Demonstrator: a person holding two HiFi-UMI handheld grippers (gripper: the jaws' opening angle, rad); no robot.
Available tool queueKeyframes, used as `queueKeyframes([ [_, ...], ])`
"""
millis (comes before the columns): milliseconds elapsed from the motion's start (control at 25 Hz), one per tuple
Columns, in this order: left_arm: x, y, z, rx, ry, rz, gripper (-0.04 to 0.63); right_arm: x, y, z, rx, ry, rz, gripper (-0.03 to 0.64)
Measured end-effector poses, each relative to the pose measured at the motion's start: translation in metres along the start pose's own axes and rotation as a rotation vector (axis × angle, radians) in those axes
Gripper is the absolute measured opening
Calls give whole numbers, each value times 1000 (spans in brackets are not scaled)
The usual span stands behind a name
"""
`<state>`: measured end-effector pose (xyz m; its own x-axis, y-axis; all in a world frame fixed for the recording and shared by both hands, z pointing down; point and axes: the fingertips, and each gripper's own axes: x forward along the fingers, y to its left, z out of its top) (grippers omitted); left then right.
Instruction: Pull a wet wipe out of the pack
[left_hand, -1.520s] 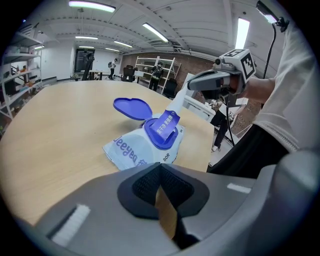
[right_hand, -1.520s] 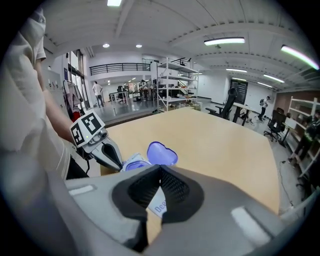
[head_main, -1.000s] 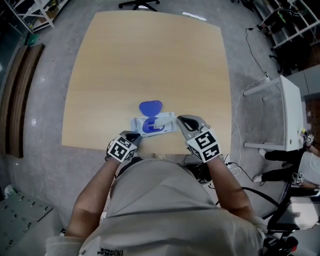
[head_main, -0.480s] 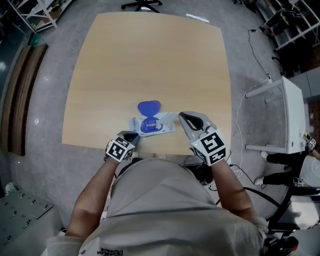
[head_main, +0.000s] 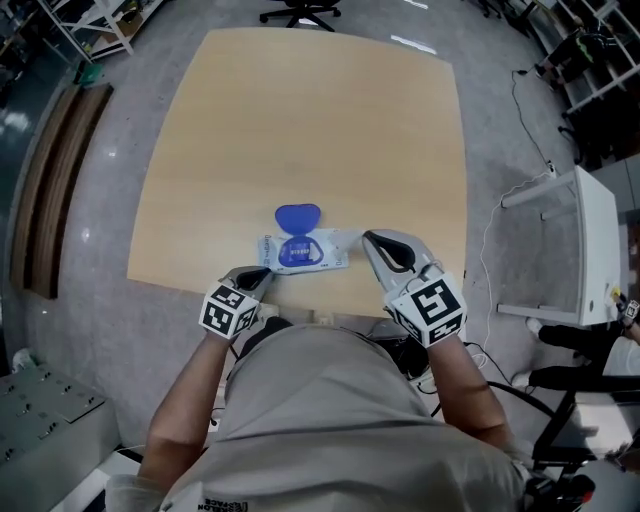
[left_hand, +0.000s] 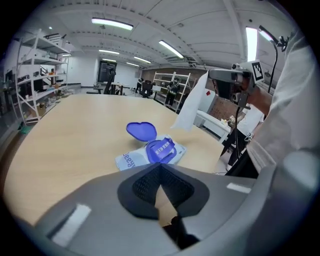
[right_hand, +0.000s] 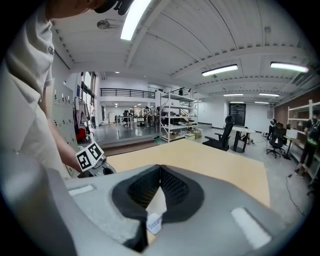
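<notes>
Right gripper (head_main: 368, 238): fingers pinched on wet wipe (left_hand: 191, 107), near pack.
Left gripper (left_hand: 160, 166): fingers closed, empty.
Pack (head_main: 305, 252): flat on tabletop (head_main: 300, 120), blue lid (head_main: 298, 215) open.

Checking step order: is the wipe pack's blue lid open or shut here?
Open. The blue lid lies flipped back beyond the pack, well clear of its dispensing opening; the left gripper view shows the same.

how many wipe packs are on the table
1. The wipe pack lies by the table's near edge, between the left gripper and the right gripper, blue lid flipped open. No others show.
</notes>
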<state>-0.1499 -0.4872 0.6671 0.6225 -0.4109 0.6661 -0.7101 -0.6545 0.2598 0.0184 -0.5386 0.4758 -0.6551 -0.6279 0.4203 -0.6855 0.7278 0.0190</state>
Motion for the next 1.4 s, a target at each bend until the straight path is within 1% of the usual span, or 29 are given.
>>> queueKeyframes([
  [200,-27,-20,30,-12,-100,56,6,-17,5,8,-32,-55,60,3],
  [280,-41,-34,37,2,-121,70,6,-24,9,11,-68,-80,83,3],
  [360,-56,-52,41,24,-123,82,6,-32,13,10,-88,-84,106,3],
  [480,-78,-77,60,44,-159,100,6,-44,11,13,-65,-99,130,3],
  [560,-92,-93,79,61,-203,96,6,-51,8,17,-54,-112,131,3],
  [680,-112,-118,102,88,-267,67,6,-63,11,18,-56,-113,124,3],
  [840,-139,-144,126,121,-352,30,6,-79,31,21,-72,-105,118,3],
  [920,-156,-156,130,142,-393,18,6,-87,45,21,-74,-98,112,3],
  [1040,-188,-169,118,164,-433,6,6,-94,77,21,-79,-86,111,3],
  [1160,-222,-178,90,195,-436,22,6,-103,118,24,-98,-79,114,3],
  [1400,-291,-197,26,168,-443,36,6,-134,212,23,-102,-84,107,3],
])
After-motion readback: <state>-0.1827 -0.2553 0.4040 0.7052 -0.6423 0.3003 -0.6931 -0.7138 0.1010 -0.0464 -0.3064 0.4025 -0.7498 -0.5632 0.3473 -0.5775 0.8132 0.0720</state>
